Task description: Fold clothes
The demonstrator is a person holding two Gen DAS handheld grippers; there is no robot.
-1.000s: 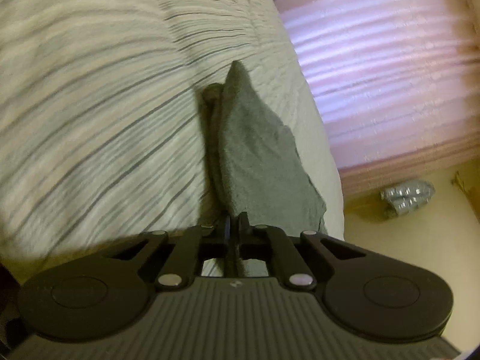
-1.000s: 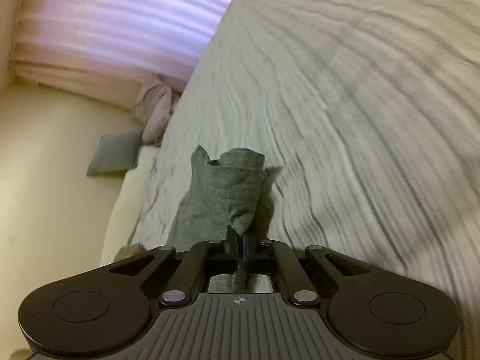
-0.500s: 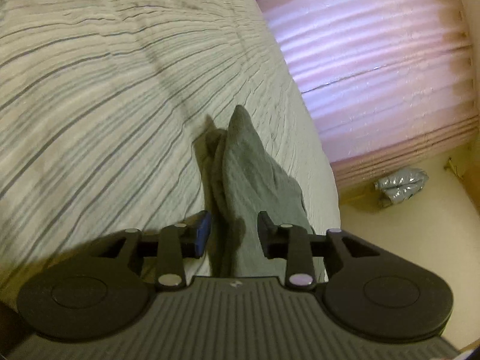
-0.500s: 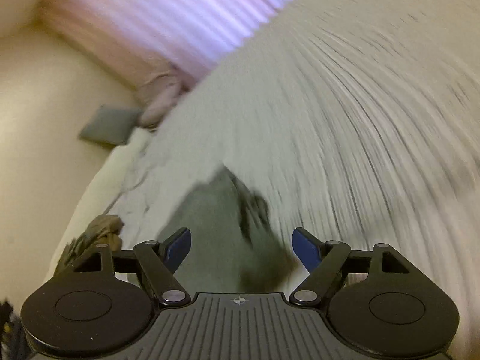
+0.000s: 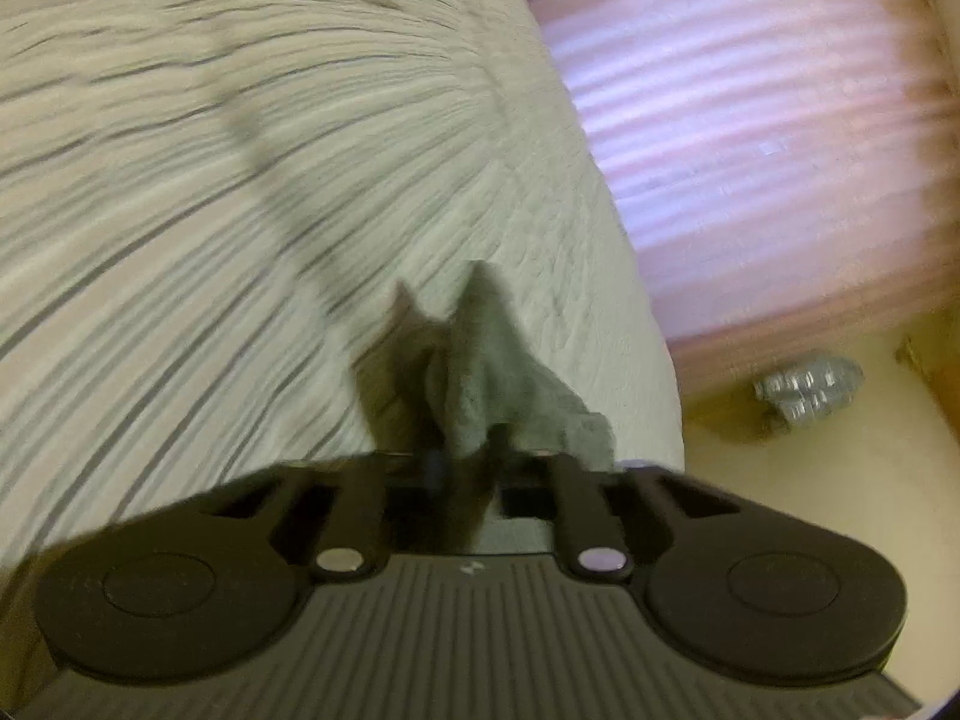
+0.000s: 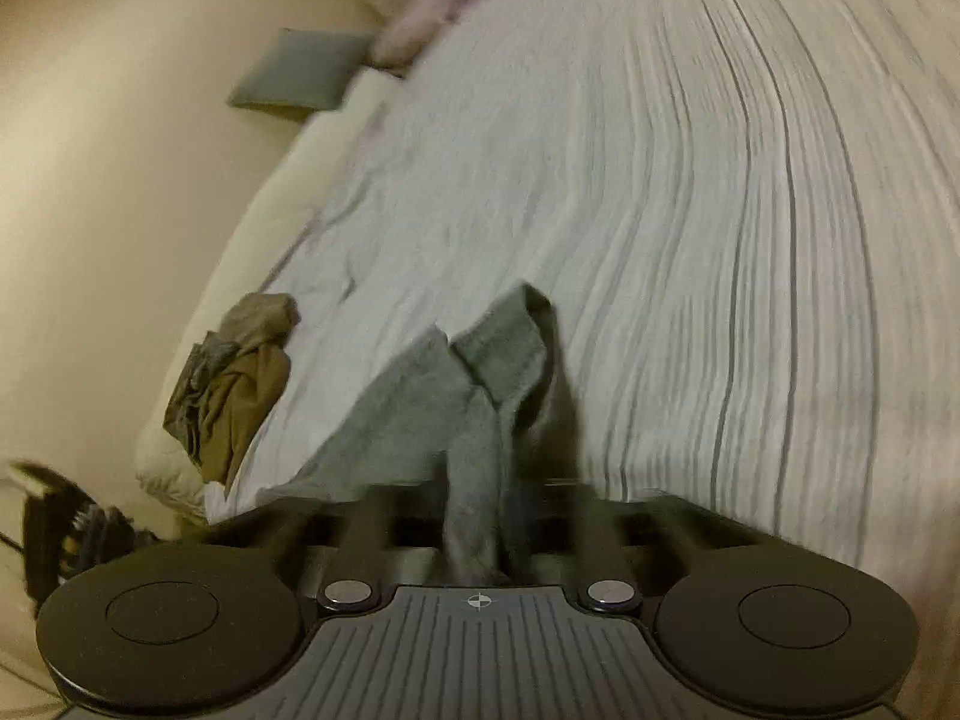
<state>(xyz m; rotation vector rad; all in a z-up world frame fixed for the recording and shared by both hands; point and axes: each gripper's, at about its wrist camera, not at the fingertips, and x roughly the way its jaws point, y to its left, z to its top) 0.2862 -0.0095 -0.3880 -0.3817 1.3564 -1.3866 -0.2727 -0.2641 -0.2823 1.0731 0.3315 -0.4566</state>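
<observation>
Left claw [image 5: 462, 468]: fingers drawn close together, pinching one end of the grey-green cloth [image 5: 486, 372]. The cloth rises to a point beyond the fingers and lies near the edge of the bed [image 5: 210, 210] (striped pale cover). Pink curtain [image 5: 750, 150] beyond the bed edge; a silvery crumpled object [image 5: 807, 387] on the floor beside it.

Right claw [image 6: 480, 516]: fingers blurred but close together, with a strip of the same cloth [image 6: 456, 408] running between them. Cloth is bunched and partly folded over itself. A brown crumpled garment [image 6: 240, 378] sits at the bed's corner, well apart.
</observation>
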